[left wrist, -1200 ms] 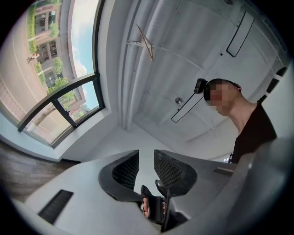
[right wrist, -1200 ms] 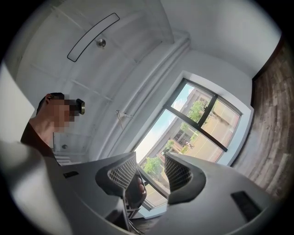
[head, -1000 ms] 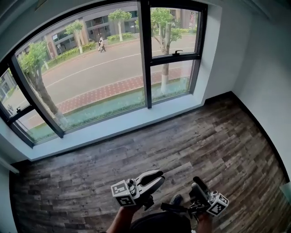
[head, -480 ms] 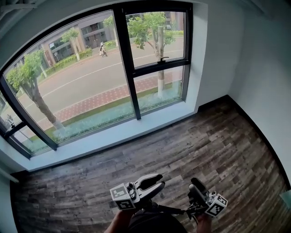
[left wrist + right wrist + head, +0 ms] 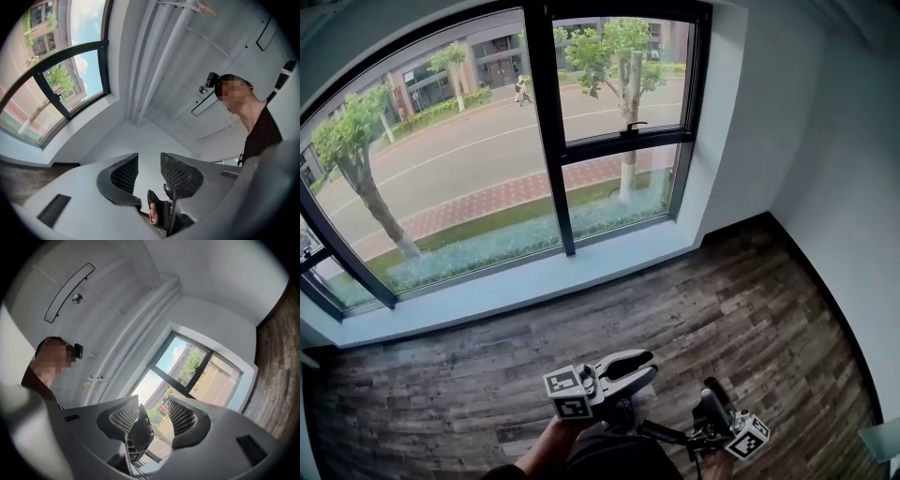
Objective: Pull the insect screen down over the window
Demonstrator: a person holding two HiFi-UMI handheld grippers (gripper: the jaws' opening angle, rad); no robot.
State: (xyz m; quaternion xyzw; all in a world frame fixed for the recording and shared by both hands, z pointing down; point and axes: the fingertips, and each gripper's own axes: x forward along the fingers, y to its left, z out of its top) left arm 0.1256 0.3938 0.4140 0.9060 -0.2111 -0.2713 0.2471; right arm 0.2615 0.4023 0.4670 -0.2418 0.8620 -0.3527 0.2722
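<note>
The head camera sits high up and looks forward and steeply down. It sees the window (image 5: 534,141) far off and the wood floor (image 5: 722,309) below it. The left gripper (image 5: 649,364) and the right gripper (image 5: 711,387) are very near, at the bottom. The camera on the left gripper looks up along its jaws at the ceiling (image 5: 187,56), with the window far left and the person (image 5: 255,126) at right. The camera on the right gripper looks up too, with the person at left and the window in the middle. All three views share the window and floor.
</note>
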